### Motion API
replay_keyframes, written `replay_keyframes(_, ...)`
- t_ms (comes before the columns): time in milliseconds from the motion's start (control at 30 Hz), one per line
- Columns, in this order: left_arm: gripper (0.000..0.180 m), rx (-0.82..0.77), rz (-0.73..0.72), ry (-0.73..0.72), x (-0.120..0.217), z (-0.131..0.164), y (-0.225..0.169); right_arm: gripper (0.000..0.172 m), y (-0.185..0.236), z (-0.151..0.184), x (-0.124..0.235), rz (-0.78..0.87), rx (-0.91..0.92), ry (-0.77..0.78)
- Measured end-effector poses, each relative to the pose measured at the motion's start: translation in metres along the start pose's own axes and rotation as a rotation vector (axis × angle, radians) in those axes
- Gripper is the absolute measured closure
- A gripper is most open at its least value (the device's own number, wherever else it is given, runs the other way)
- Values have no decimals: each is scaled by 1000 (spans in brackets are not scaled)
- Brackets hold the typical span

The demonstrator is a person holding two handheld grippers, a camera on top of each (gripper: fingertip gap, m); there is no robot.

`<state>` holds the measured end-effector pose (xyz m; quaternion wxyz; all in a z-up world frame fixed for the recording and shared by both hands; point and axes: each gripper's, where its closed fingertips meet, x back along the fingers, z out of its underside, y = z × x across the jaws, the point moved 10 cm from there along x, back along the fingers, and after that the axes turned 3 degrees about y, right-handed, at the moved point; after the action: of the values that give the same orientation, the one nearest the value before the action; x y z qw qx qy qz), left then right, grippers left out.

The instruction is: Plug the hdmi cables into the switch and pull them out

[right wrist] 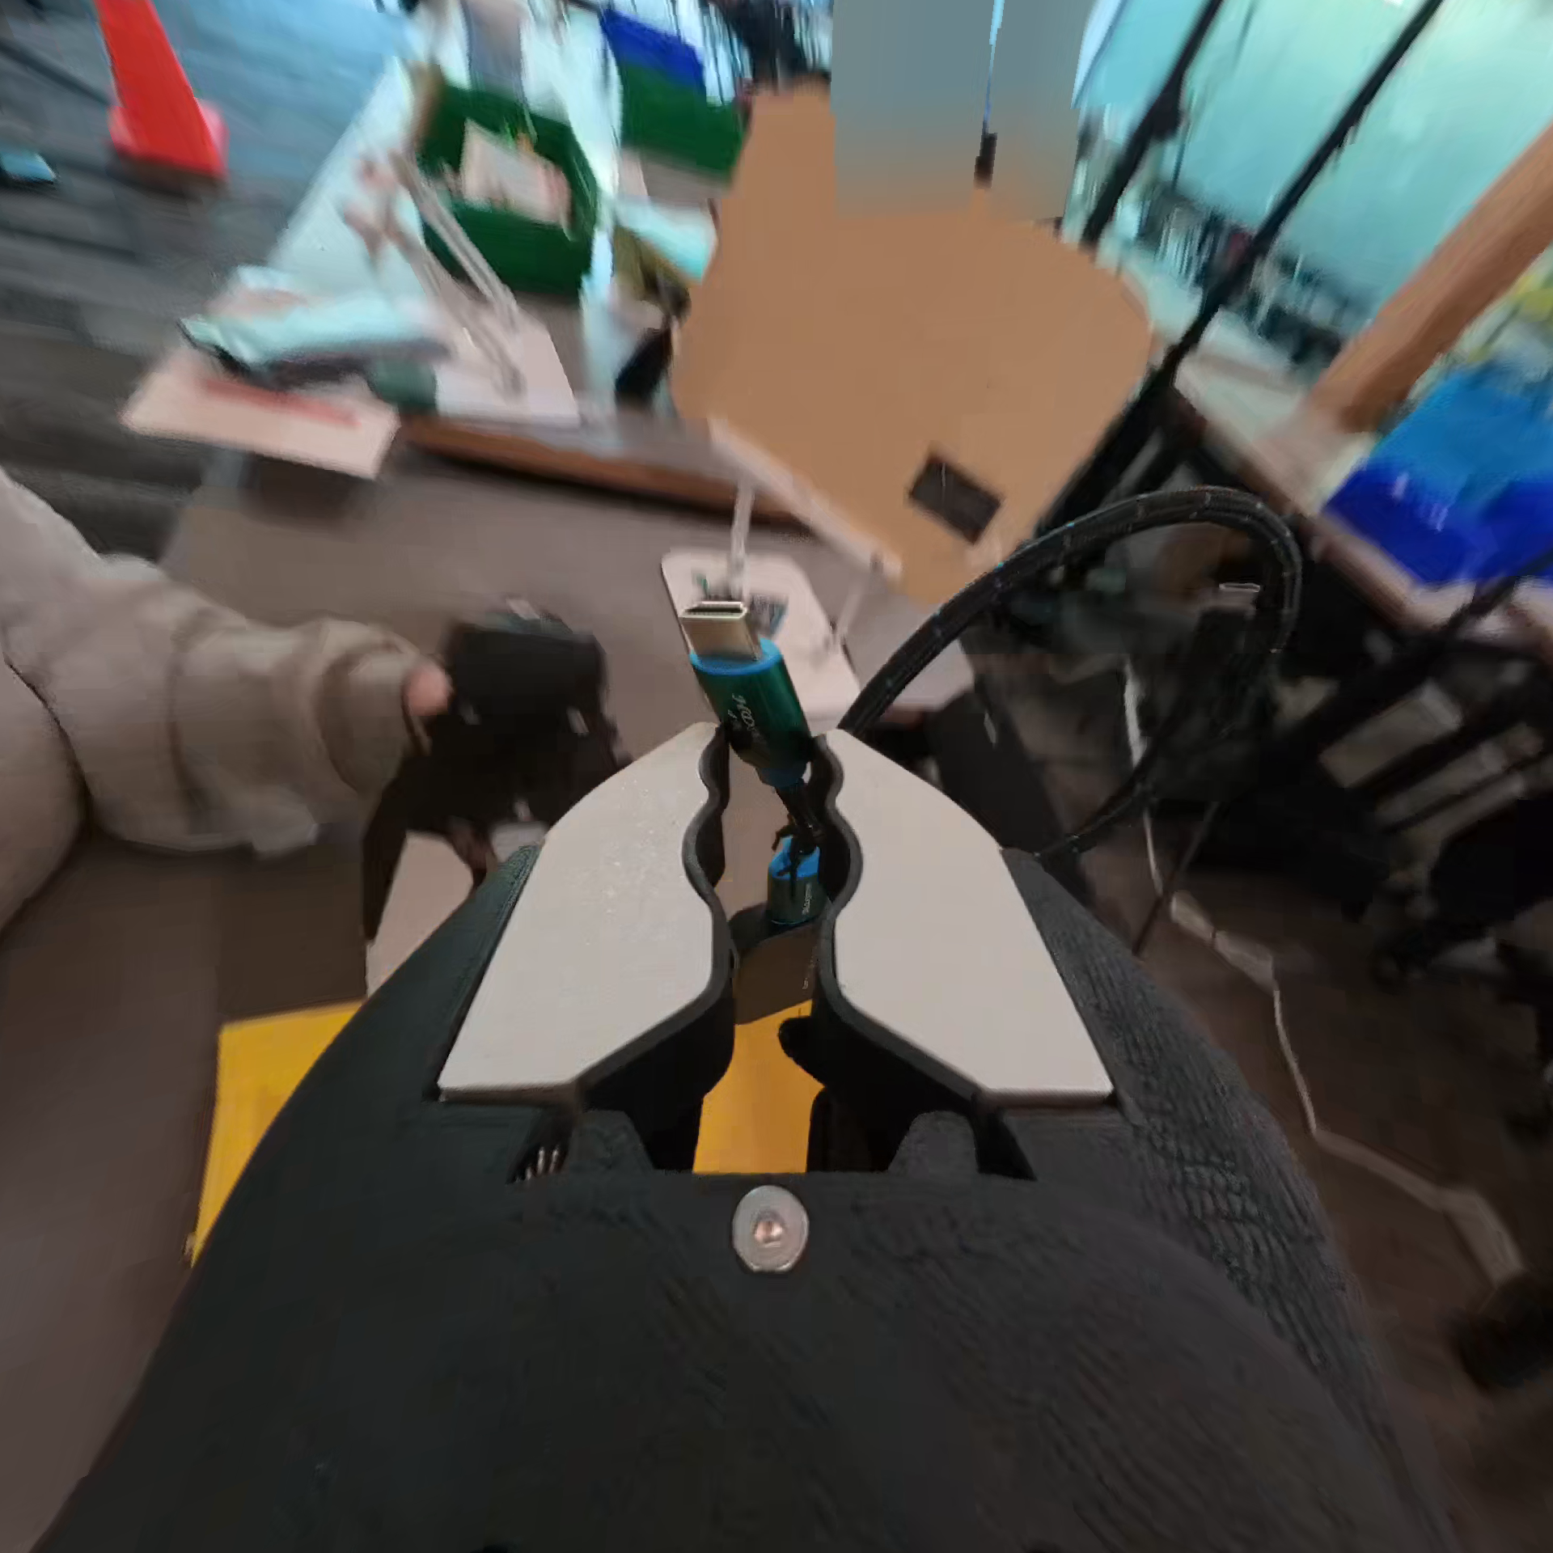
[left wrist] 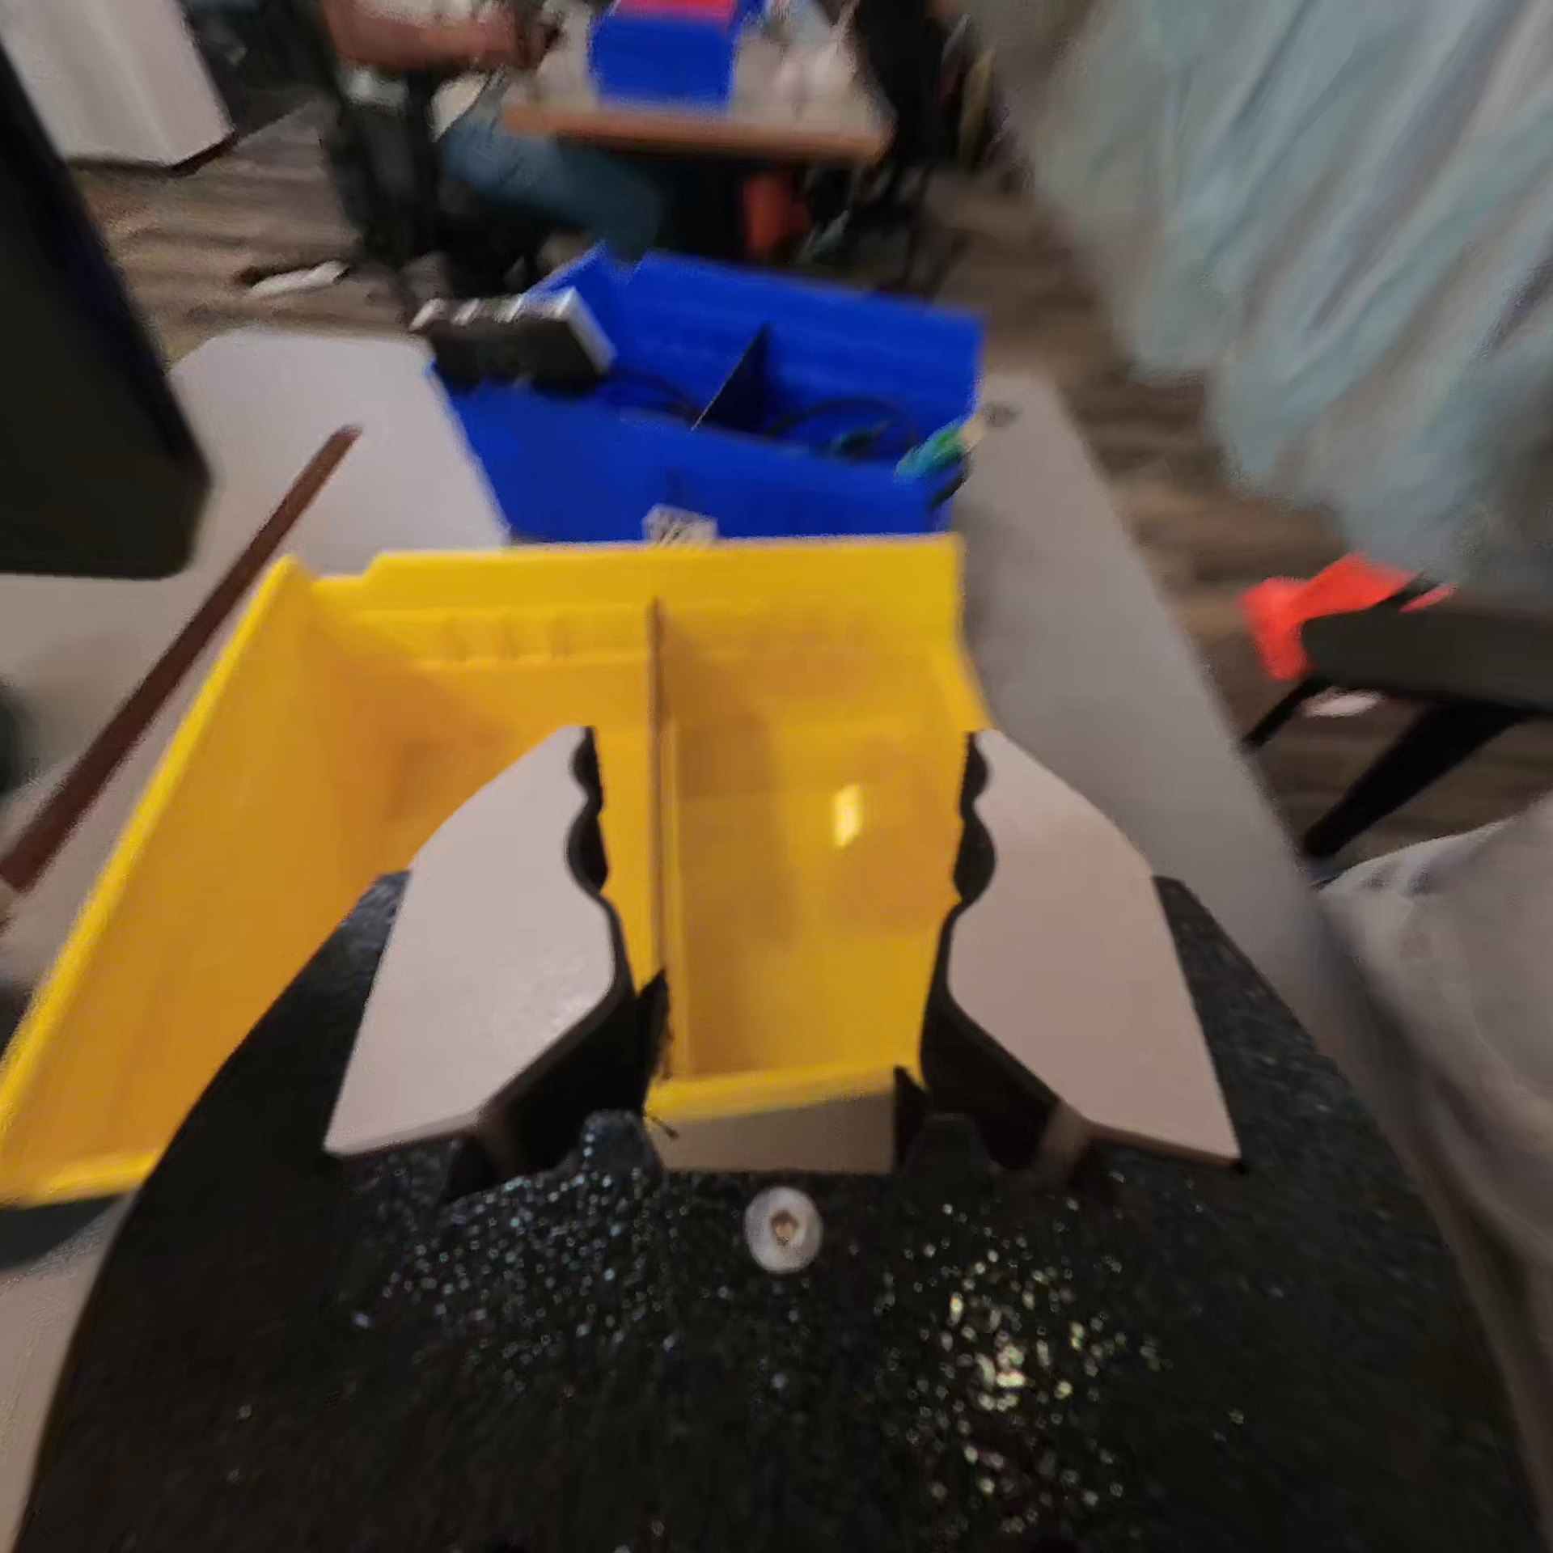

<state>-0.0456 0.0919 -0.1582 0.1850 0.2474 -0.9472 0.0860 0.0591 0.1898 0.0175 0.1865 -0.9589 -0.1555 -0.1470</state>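
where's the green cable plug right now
In the right wrist view, the green cable plug sits clamped at the tips of the right claw, its metal end pointing up and away; its black braided cable loops off to the right.

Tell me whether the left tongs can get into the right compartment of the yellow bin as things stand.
Probably yes. The left tongs hang open above the yellow bin, to the right of its divider, and that compartment looks bare, with nothing between the fingers and its floor. The picture is blurred, so small items could be missed.
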Motion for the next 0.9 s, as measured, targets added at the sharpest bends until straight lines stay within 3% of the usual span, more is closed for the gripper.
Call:
replay_keyframes(33, 86, 44, 114, -104, 1, -5, -2, 154, 5, -13, 0, -4, 28, -62)
replay_keyframes(133, 62, 186, 465, -512, 21, -22, -6, 155, 24, -41, -5, -42, 100, -220)
replay_keyframes(233, 59, 235, 508, -764, 42, -28, -2, 155, 44, -55, -11, -105, 145, -322)
replay_keyframes(333, 76, 238, 571, -912, 55, -32, -6, 155, 60, -58, -17, -147, 170, -398)
replay_keyframes(433, 92, 216, 580, -905, 50, -35, -15, 156, 72, -59, -18, -157, 186, -467)
replay_keyframes(500, 80, 242, 664, -852, 41, -38, -18, 156, 75, -60, -19, -174, 174, -499)
replay_keyframes(567, 79, 274, 758, -881, 34, -39, -21, 156, 77, -61, -21, -197, 149, -520)
replay_keyframes(600, 90, 283, 783, -922, 33, -39, -22, 156, 77, -61, -21, -207, 141, -525)
replay_keyframes(667, 131, 251, 808, -994, 34, -35, -23, 156, 80, -61, -21, -202, 138, -537)
replay_keyframes(767, 149, 180, 745, -1066, 46, -33, -20, 155, 75, -59, -9, -120, 56, -588)
replay_keyframes(900, 167, 47, 352, -1037, 74, -34, -19, 146, 66, -36, 9, 164, -95, -568)
